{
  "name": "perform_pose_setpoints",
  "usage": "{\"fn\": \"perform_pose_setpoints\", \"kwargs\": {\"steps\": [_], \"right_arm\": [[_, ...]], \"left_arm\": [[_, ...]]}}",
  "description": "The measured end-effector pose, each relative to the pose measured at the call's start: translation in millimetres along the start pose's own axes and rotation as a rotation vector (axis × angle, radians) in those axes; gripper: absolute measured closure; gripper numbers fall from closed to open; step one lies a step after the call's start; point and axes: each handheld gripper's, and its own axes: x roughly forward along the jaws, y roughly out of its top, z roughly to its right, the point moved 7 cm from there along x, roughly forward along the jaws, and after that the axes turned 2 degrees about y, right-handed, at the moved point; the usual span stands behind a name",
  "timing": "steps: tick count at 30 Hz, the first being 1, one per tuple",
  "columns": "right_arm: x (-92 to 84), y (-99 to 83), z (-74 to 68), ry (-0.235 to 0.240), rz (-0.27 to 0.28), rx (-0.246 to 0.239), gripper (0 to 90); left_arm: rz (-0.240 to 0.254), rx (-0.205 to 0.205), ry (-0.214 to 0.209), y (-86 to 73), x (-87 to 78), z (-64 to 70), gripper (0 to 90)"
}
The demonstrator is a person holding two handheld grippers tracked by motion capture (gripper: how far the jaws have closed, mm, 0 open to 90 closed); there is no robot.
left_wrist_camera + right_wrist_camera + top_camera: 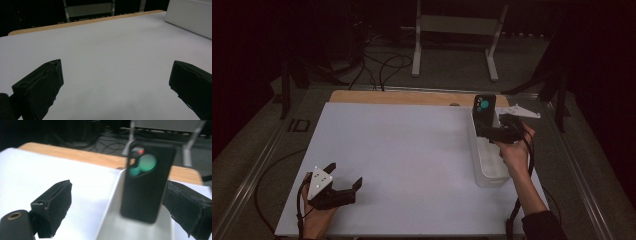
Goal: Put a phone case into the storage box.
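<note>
Jaws parted, phone [147, 182] upright in tray [484, 170]

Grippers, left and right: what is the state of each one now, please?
Left gripper: open, holding nothing.
Right gripper: open, jaws on either side of the phone, not closed on it.

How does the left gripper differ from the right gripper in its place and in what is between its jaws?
The left gripper is low over the bare white table at the near left; the right gripper is over the white bin at the far right. Nothing lies between the left jaws; a black phone stands upright between the right jaws. Both are open.
</note>
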Motion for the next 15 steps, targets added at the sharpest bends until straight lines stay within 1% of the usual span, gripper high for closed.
{"fn": "perform_pose_setpoints", "kwargs": {"steps": [1,2,3,4,5,7,9,12,14,15], "right_arm": [[-5.1,-7.4,-5.3,0.022,0.002,-0.011,8.7],[-8.0,-12.1,-8.5,0.032,0.003,-0.015,8.7],[-8.0,-12.1,-8.5,0.032,0.003,-0.015,8.7],[-11.7,-18.3,-12.8,0.04,0.007,-0.024,8.7],[-19.8,-30.3,-21.3,0.05,0.016,-0.054,8.7],[-29.1,-39.4,-29.2,0.063,0.041,-0.071,8.7],[-39.3,-48.3,-36.3,0.102,0.076,-0.054,8.9],[-50.2,-64.0,-44.3,0.135,0.107,-0.073,8.8],[-55.4,-72.6,-48.0,0.14,0.126,-0.103,8.9],[-58.2,-75.9,-49.6,0.15,0.138,-0.105,8.8]], "left_arm": [[0.001,0.005,0.001,1.2,-1.1,0.2,0.0],[0.004,0.003,0.001,1.8,-2.0,0.3,0.0],[0.004,0.003,0.001,1.8,-2.0,0.3,0.0],[0.008,0.005,0.004,3.0,-4.0,-0.2,0.0],[0.011,0.005,0.006,3.4,-5.1,-0.8,0.0],[0.015,0.0,0.01,4.0,-6.8,-2.4,0.0],[0.019,-0.006,0.01,4.5,-8.2,-4.3,0.0],[0.024,-0.008,0.008,5.3,-10.0,-5.6,0.0],[0.026,-0.005,0.006,5.9,-11.5,-5.3,0.0],[0.028,-0.005,0.004,6.3,-12.3,-4.8,0.0]]}}
